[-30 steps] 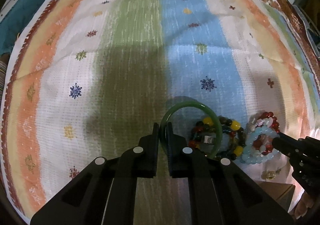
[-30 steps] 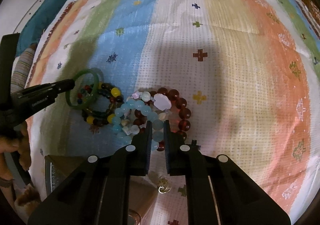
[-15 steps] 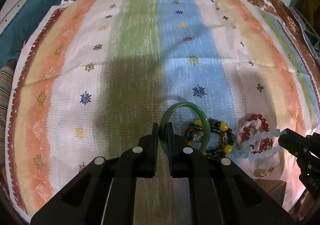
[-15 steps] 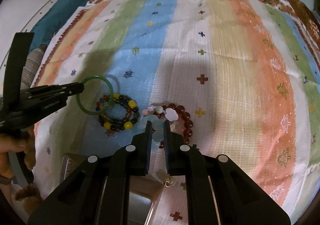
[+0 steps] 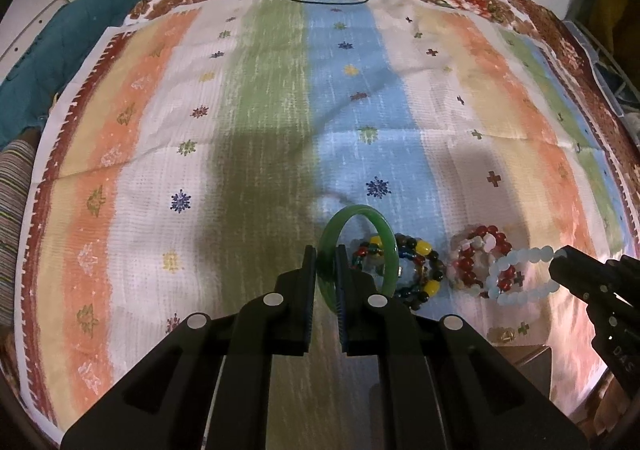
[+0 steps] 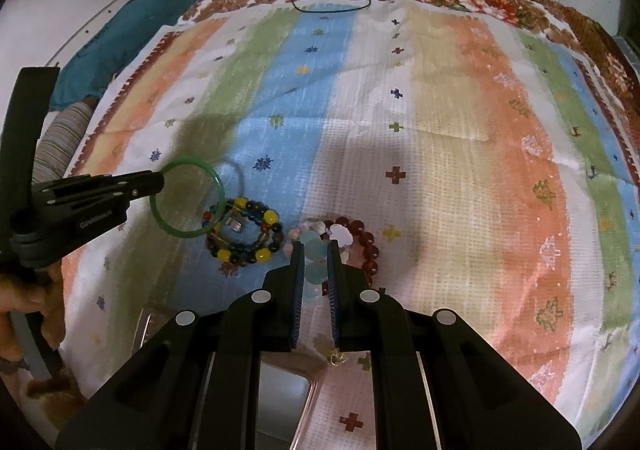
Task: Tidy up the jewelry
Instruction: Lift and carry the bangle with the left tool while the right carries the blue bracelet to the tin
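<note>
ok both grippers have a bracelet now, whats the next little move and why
Probably keep lifting both, then carry them back toward the tray. The left gripper is shut on the green bangle, the right gripper on the pale blue bead bracelet; both hang close above the bracelets on the cloth.

White letters "DAS" stand on the black body of the right tool [image 5: 560, 264], at the right edge. The left tool [image 6: 158, 183] carries a small white label, too blurred to read.
</note>
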{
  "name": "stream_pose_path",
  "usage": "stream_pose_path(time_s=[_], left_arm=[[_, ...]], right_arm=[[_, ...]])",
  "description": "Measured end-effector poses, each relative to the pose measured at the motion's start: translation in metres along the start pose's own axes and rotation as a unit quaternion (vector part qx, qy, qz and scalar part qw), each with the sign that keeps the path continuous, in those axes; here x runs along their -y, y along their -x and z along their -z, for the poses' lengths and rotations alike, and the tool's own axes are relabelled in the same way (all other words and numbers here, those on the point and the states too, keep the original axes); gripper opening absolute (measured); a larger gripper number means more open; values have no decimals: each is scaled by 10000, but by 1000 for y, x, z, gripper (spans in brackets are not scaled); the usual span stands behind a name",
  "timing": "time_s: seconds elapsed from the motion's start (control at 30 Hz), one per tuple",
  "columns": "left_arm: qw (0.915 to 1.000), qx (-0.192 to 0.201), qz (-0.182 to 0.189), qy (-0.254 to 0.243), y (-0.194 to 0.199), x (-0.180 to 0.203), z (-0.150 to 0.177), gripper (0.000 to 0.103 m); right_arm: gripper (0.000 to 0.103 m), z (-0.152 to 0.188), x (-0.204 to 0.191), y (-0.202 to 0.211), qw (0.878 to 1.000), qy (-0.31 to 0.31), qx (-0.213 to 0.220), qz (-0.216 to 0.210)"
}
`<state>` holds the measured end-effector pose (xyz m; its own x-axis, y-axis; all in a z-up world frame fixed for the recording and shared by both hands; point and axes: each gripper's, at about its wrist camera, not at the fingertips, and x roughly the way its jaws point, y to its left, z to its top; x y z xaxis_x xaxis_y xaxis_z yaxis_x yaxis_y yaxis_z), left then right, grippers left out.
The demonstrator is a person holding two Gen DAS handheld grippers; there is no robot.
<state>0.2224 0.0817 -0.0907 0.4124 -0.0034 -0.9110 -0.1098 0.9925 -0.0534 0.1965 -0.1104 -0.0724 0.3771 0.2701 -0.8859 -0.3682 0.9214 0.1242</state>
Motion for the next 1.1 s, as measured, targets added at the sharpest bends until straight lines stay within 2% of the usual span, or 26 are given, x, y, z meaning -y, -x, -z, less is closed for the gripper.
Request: stream_pose_path(time_s=[0.17, 0.6, 1.1], left_arm=[[9999, 54, 69, -53, 9, 5, 3, 9], [9988, 374, 269, -151, 45, 24, 12, 9], [9962, 710, 462, -218, 86, 26, 38, 9]], right_arm=[[12, 1, -2, 9, 9998, 50, 146, 108], [12, 5, -4, 36, 9989, 7, 463, 64], [12, 17, -16, 62, 9970, 132, 763, 30]])
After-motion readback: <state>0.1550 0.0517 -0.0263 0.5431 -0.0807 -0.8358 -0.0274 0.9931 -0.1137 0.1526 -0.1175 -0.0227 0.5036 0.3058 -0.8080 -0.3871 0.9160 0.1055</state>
